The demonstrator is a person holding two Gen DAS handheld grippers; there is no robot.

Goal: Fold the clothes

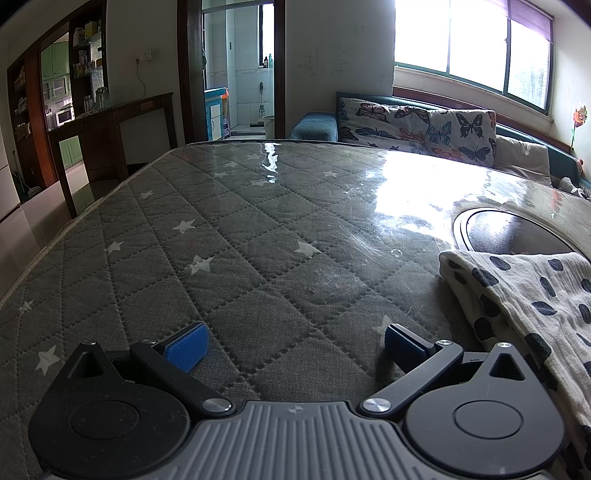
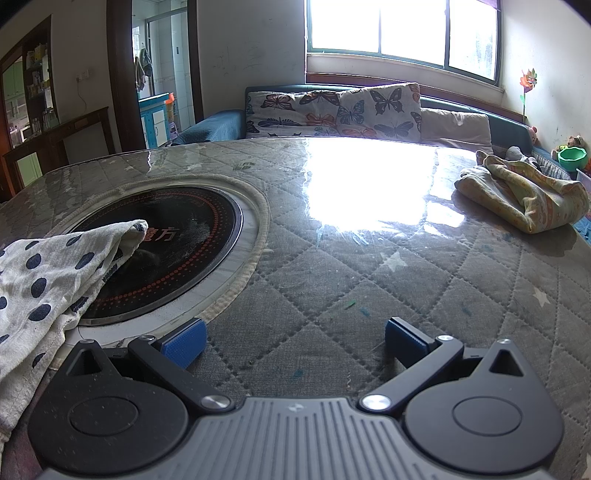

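Item: polka-dot garment (image 1: pixel 524 295), white with dark navy spots, crumpled. It lies on the table (image 1: pixel 258 221) between my two grippers, at the right edge of the left wrist view and the left edge of the right wrist view; one corner drapes over the round black cooktop (image 2: pixel 177 251) set into the table.

My left gripper (image 1: pixel 293 343): low over the quilted grey star-print cover, level, pointing along the table toward the sofa (image 1: pixel 417 125). Jaws spread wide, blue pads (image 1: pixel 186 347) bare, nothing held. The garment is just beside its right finger; I cannot tell whether they touch.

My right gripper (image 2: pixel 295 341): same low, level pose, jaws spread wide, holding nothing. Its left finger sits at the rim of the cooktop, near the garment's edge.

Second cloth: yellowish bundle (image 2: pixel 524 195), bunched at the far right of the table, well apart from both grippers.

Surroundings: butterfly-print cushions (image 2: pixel 332 107) on the sofa, bright window (image 2: pixel 402 33) behind, glare on the clear table cover.
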